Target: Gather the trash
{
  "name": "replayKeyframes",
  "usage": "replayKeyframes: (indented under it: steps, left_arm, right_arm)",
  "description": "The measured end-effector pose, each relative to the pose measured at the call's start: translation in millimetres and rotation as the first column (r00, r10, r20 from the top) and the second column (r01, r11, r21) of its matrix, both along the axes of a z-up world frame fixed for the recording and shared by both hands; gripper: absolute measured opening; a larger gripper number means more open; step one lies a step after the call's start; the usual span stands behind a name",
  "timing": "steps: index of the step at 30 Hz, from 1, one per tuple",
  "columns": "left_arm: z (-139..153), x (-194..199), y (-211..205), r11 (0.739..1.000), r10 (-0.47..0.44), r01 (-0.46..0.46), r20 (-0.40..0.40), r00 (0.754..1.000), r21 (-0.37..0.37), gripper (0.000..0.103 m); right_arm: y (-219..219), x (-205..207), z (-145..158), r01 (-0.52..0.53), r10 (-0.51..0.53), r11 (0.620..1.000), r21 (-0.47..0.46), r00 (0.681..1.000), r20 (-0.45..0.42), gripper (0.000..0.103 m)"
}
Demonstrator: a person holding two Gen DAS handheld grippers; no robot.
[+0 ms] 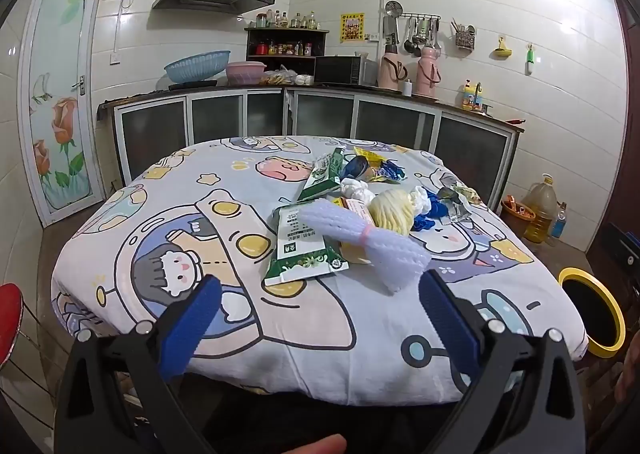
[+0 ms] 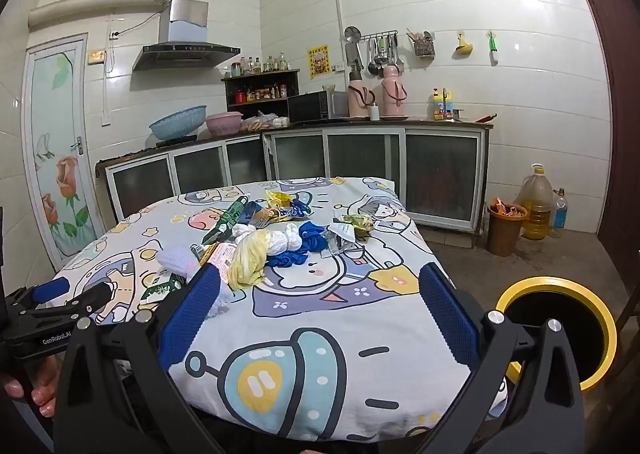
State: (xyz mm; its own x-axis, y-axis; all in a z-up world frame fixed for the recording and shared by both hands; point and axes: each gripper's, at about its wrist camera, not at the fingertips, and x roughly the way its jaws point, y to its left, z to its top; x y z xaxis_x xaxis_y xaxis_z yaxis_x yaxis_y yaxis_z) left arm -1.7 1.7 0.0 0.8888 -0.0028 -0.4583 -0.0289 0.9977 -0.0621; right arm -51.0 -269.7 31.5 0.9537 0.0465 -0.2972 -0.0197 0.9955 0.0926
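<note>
Right wrist: yellow-rimmed bin [image 2: 560, 334] dark inside; brown bin [image 2: 505, 228] w/ orange wrappers.

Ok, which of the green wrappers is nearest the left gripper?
The flat green-and-white wrapper under the white foam net, just ahead of the open left gripper. The other green wrapper lies farther back.

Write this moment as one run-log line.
left gripper: jaws open, empty | right gripper: jaws open, empty | trash pile: untouched on tablecloth | yellow-rimmed bin: beside table
</note>
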Motion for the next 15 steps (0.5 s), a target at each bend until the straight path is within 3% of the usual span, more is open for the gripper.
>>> replayKeyframes:
  steps: [15]
  left_arm:
    - [0.3, 1.9, -0.2, 1.0, -0.004, 0.004, -0.002, 1.0, 0.003, 0.095]
  right_arm:
    - [-0.9, -0.8, 0.9, 0.001, -0.001, 1.0, 0.001, 1.0, -0.003, 0.096]
